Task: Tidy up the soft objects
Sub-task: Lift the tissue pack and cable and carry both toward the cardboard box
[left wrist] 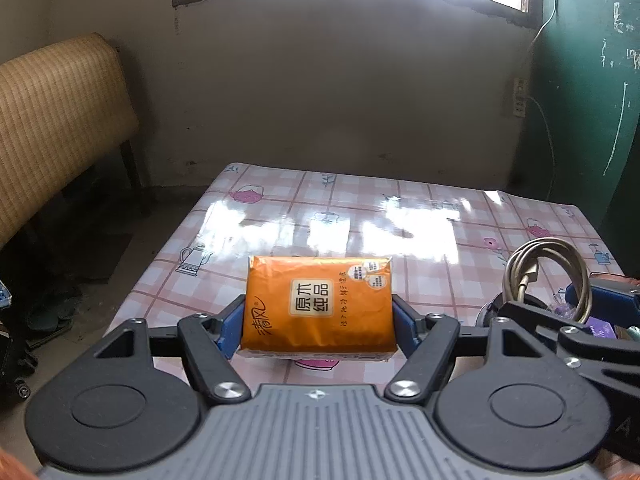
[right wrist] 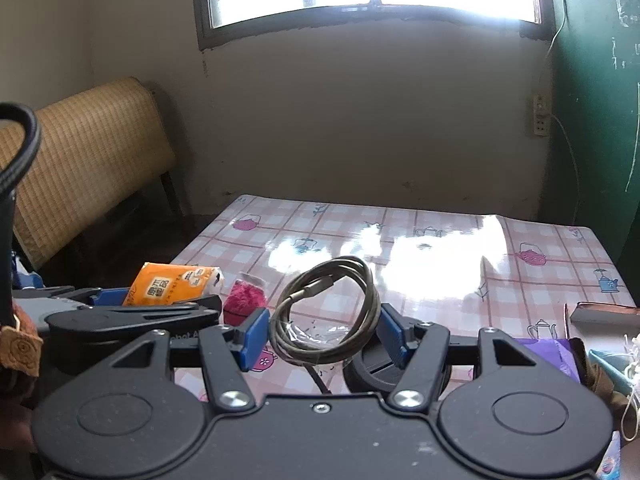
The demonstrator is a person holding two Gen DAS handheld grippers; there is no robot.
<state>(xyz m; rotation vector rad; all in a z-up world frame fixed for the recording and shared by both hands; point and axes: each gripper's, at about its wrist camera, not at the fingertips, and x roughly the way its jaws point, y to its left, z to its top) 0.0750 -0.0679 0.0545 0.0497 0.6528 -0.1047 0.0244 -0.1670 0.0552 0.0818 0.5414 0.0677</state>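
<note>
left gripper [left wrist: 319, 322] clamped, right gripper [right wrist: 323, 334] clamped

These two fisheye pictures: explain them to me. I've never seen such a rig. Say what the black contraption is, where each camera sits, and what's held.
Each picture comes from a camera mounted on a hand-held two-finger gripper, looking along its blue-padded fingers. A person carries one in each hand. The left gripper clamps an orange tissue pack. The right gripper holds a coiled cable in clear wrapping. Below is a table with a pink checked teapot tablecloth; a red fluffy item lies on it.
</note>
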